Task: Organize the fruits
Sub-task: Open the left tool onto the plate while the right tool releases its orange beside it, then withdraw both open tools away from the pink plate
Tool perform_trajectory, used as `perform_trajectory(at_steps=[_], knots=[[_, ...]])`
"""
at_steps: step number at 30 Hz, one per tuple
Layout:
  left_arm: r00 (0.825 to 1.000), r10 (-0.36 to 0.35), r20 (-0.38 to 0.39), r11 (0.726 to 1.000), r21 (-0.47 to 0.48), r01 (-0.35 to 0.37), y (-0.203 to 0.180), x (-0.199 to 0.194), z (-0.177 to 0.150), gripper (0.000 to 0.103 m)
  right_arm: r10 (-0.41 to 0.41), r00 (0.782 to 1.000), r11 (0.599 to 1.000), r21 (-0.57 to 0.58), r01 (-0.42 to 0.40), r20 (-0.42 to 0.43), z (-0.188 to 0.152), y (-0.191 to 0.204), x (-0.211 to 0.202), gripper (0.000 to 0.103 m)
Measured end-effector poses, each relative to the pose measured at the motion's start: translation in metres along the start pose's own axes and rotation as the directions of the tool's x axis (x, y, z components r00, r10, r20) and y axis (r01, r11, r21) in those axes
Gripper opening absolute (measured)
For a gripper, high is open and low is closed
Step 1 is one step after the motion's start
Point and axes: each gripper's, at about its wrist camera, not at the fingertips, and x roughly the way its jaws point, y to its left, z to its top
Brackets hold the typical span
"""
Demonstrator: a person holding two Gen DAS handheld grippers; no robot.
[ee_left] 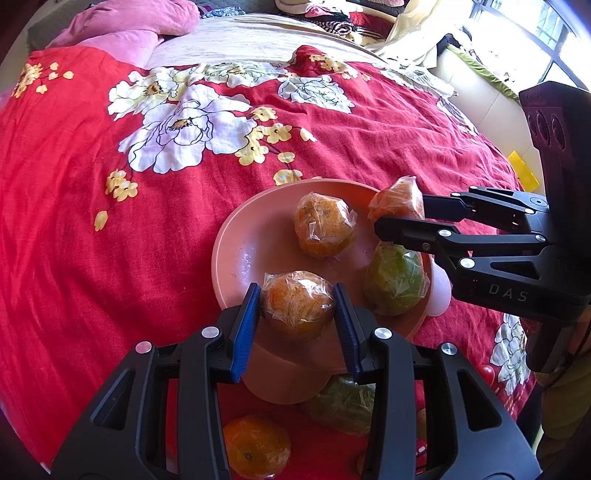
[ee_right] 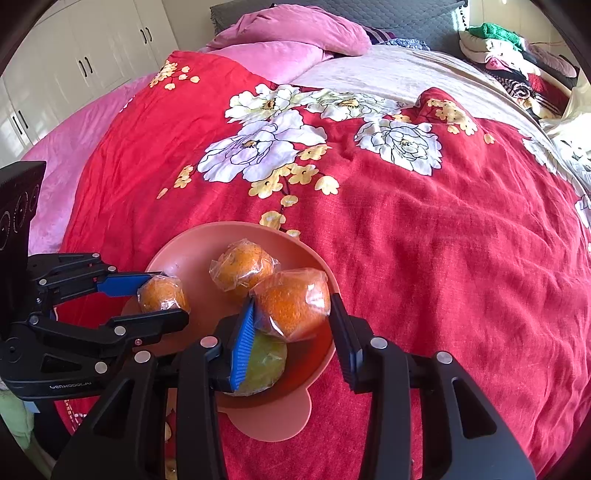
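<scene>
A pink bowl [ee_left: 236, 236] [ee_right: 177, 254] sits on a red floral bedspread. In it lie a wrapped orange [ee_left: 323, 229] [ee_right: 242, 264] and a wrapped green fruit [ee_left: 395, 284] [ee_right: 266, 358]. My left gripper [ee_left: 296, 291] [ee_right: 166, 297] is shut on another wrapped orange [ee_left: 299, 310] [ee_right: 162, 295] over the bowl's near rim. My right gripper [ee_right: 292, 301] [ee_left: 400, 212] is shut on a third wrapped orange [ee_right: 291, 310] [ee_left: 397, 197], held above the bowl's right side, over the green fruit. Outside the bowl, under my left gripper, lie an orange [ee_left: 255, 446] and a green fruit [ee_left: 343, 402].
The red bedspread [ee_right: 443, 240] stretches wide behind and right of the bowl. Pink pillows [ee_right: 291, 33] lie at the head of the bed, a pile of clothes [ee_right: 517, 48] at the far right. White wardrobe doors [ee_right: 85, 55] stand at the left.
</scene>
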Motion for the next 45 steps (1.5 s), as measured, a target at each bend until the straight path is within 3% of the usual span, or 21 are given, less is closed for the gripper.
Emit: perform_trajectory(at_steps=[21, 23, 34, 45], knots=[[1.0, -0.003, 0.002, 1.0, -0.011, 0.003, -0.002, -0.002, -0.003, 0.033, -0.012, 0.999, 1.0, 0.015, 0.012, 0.041, -0.009, -0.003, -0.021, 0.053], [1.0, -0.003, 0.007, 1.0, -0.018, 0.003, -0.002, -0.005, -0.003, 0.04, -0.013, 0.999, 1.0, 0.016, 0.012, 0.046, -0.01, -0.003, -0.022, 0.054], [0.999, 0.001, 0.047, 0.999, -0.049, 0.001, 0.003, -0.024, -0.003, 0.05, -0.019, 0.997, 1.0, 0.021, 0.017, 0.073, -0.016, -0.002, -0.035, 0.059], [0.996, 0.011, 0.086, 0.998, -0.067, -0.005, 0.006, -0.045, -0.008, 0.074, -0.025, 0.993, 1.0, 0.021, 0.022, 0.112, -0.023, 0.004, -0.053, 0.069]])
